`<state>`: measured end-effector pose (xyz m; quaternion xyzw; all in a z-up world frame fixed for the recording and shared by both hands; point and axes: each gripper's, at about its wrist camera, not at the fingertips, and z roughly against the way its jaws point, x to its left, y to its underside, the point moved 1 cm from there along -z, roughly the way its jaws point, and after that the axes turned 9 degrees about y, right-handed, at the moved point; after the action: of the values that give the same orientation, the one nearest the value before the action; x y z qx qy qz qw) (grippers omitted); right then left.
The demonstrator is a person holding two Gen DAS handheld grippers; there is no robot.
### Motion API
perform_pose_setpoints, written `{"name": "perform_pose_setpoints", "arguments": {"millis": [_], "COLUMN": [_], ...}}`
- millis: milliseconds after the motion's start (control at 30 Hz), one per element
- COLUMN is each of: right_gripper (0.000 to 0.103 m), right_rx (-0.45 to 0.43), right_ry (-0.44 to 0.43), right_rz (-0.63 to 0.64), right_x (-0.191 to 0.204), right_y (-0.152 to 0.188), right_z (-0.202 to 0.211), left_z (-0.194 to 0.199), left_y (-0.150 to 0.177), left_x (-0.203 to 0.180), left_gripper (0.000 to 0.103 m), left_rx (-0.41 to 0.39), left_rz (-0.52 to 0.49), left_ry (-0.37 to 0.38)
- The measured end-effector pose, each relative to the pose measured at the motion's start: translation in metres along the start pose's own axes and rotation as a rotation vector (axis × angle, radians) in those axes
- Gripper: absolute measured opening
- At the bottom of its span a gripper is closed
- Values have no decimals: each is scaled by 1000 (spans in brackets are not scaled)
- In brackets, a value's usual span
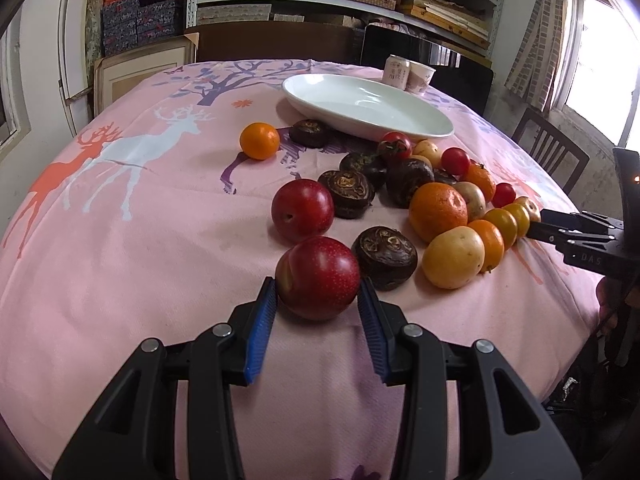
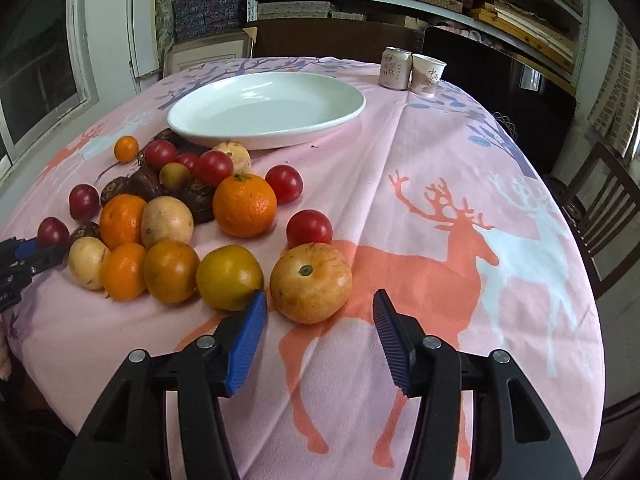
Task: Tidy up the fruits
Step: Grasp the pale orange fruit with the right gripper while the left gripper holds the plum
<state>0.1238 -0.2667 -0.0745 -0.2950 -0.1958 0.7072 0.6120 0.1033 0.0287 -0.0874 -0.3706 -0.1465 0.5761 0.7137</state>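
While the left gripper (image 1: 316, 304) clamps a red plum (image 1: 318, 278) near the table's front edge, the right gripper (image 2: 320, 308) stands parted around a pale yellow-orange tomato (image 2: 310, 282), right pad clear.

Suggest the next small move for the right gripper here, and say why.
Probably finish closing the right gripper on the pale yellow-orange fruit: the fruit sits between its fingers, but the right pad stands clear of it. The white plate is empty.
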Motion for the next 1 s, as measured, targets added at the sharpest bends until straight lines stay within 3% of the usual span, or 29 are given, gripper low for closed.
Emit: {"name": "perform_pose_setpoints", "arguments": {"millis": [233, 333, 1000], "right_gripper": [55, 43, 43], "right_rx": [-8, 6, -62], "right_ry": [12, 4, -48], "right_rz": [-3, -5, -136], "right_x": [5, 6, -21], "right_y": [-9, -11, 3], "right_z": [-8, -13, 6], "left_z": [-1, -1, 12], "left_y": [0, 1, -5], "left_x": [0, 0, -1], "left_gripper": [41, 41, 41], "left_rx": [1, 3, -54], "left_rz": [-3, -3, -4], "left_ry": [-3, -6, -13]}}
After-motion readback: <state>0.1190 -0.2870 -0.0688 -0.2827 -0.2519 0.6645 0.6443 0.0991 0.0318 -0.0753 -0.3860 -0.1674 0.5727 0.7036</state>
